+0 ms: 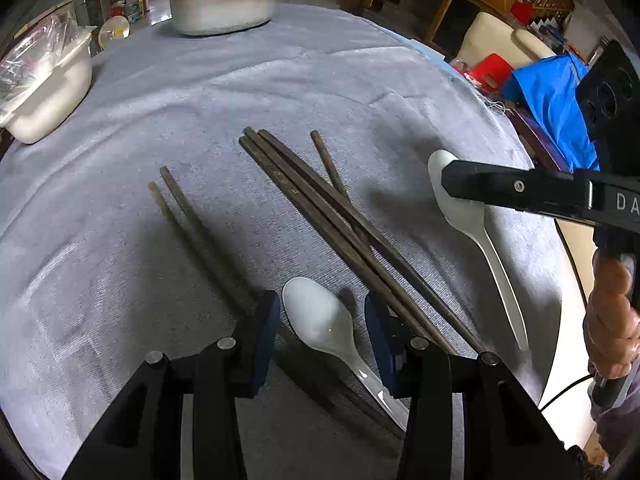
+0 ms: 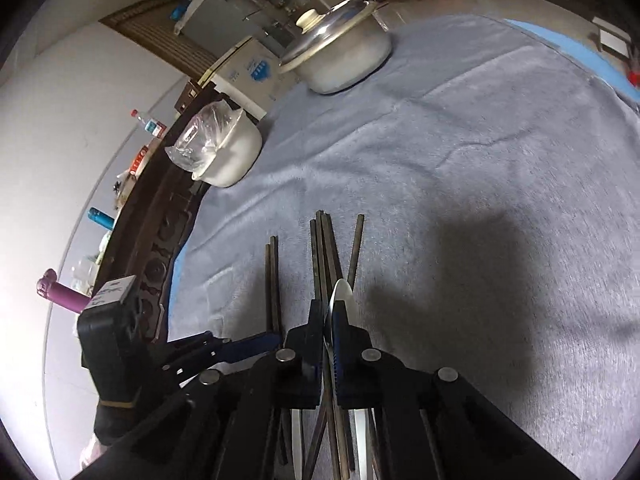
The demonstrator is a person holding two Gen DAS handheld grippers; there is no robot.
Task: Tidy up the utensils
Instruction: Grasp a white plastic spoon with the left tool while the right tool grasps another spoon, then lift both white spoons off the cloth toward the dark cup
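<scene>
Left wrist view: the left tool [image 1: 320, 316] points steeply down at the grey cloth [image 1: 200, 120] on the table, its jaws partly apart and gripping nothing. A white spoon [image 1: 320, 320] lies on the cloth between the pads, touching neither; its bowl is ahead of the tips and its handle runs back under the right-hand finger. Just right of that finger a bundle of dark chopsticks [image 1: 340, 224] lies slantwise, thick ends far and to the left, with one more crossing beneath. Left of the tool lies a chopstick pair [image 1: 192, 232], roughly parallel to the bundle. Far ahead stand a lidded pot [image 1: 224, 0] and, to the left, a white bowl [image 1: 52, 92] holding a plastic bag. To the right the right tool [image 1: 452, 180], held by a hand [image 1: 612, 316], is clamped on the bowl of a second spoon [image 1: 476, 232]; that spoon's handle slants down toward the table edge.

Right wrist view: the right tool [image 2: 330, 312] is closed on the second spoon [image 2: 343, 292], seen edge-on, bowl end pointing forward past the tips. Beneath and ahead, the chopsticks [image 2: 324, 248] run away from the tool, almost in line with it. The left tool [image 2: 256, 344] is low at the left.
</scene>
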